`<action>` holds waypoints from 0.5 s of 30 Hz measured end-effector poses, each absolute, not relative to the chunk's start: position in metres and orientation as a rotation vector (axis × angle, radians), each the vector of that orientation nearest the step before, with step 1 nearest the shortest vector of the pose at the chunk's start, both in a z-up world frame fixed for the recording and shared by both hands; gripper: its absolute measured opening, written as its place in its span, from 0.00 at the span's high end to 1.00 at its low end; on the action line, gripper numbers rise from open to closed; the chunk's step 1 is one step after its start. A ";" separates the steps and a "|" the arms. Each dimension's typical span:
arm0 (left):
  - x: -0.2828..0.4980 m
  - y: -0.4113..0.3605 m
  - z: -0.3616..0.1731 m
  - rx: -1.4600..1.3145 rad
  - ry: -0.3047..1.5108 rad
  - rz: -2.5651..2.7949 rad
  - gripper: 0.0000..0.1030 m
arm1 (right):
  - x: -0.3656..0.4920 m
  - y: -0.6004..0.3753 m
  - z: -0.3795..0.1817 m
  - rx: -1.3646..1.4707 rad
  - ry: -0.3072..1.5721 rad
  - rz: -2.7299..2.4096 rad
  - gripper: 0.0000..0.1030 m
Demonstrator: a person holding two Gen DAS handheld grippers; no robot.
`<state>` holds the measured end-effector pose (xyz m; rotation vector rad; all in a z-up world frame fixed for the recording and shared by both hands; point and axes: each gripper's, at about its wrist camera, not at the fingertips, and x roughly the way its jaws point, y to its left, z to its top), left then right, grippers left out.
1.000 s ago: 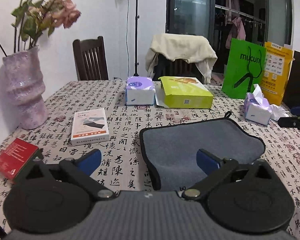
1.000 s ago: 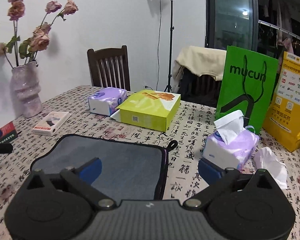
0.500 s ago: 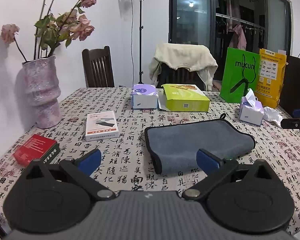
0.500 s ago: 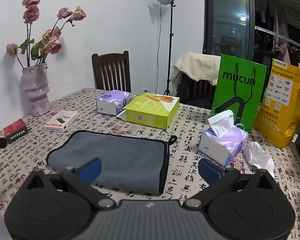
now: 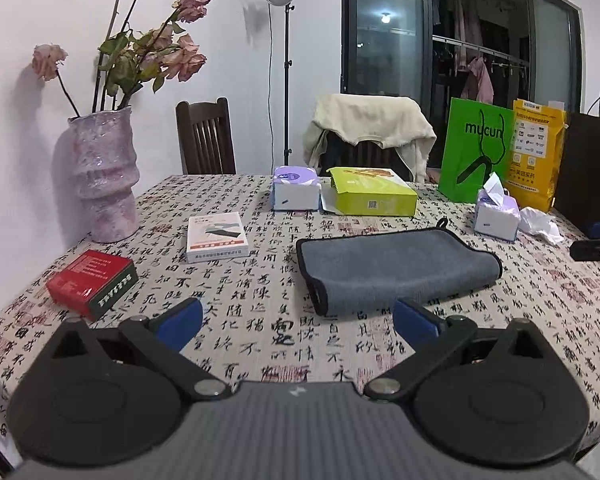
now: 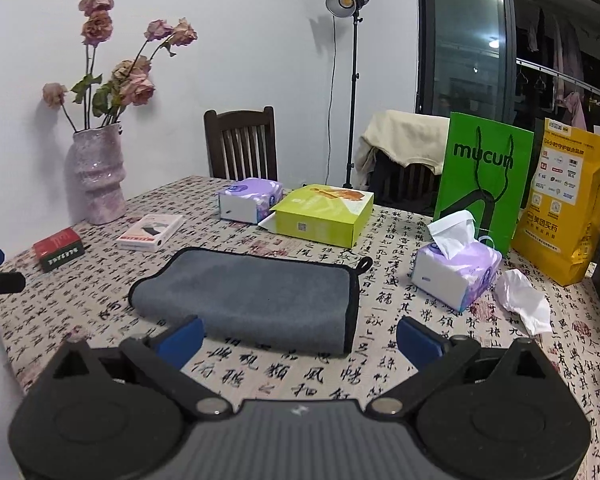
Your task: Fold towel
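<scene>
Both tools look alike. The left gripper point(image 5: 298, 325) has a ribbed dark-grey body with a small pale logo, two round black discs, black link arms on silvery pivot screws, and blue-padded fingers point(image 5: 179, 323). The right gripper point(image 6: 299, 336) matches it, blue pads point(image 6: 418, 342) included.

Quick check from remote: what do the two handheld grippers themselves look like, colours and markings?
Both match. The left gripper and right gripper have ribbed dark grey bodies with a small white logo, two round black discs, black linkage arms on silver pivots, and blue pads on the jaws. No cables or sleeves show.
</scene>
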<state>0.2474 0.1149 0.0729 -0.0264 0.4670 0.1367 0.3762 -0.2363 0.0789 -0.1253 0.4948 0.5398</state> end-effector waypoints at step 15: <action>0.203 0.100 0.044 -0.043 0.467 0.128 0.00 | 0.331 -0.255 0.060 -0.086 0.499 0.553 0.00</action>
